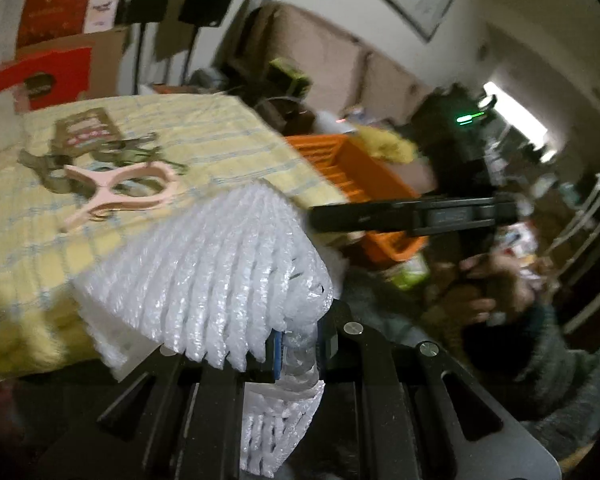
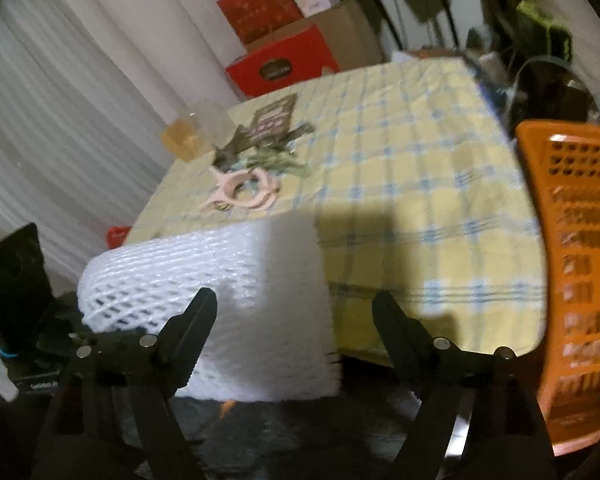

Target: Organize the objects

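Note:
A stack of white foam netting sleeves (image 1: 204,276) fans out over the near edge of the table with the yellow checked cloth (image 1: 228,136). My left gripper (image 1: 300,350) is shut on the stack's lower end, which is pinched between its blue pads. In the right wrist view the same foam stack (image 2: 228,280) lies just ahead of my right gripper (image 2: 296,320), which stands open with its fingers on either side of the foam and not pressing it. One of its fingers (image 1: 380,216) shows in the left wrist view, just right of the stack.
On the cloth lie a pink clip (image 1: 128,188), several olive clips (image 2: 276,160) and a brown card packet (image 1: 86,128). An orange slotted basket (image 2: 580,240) stands right of the table. Red boxes (image 2: 284,64) and a clear box (image 2: 192,136) sit at the far side.

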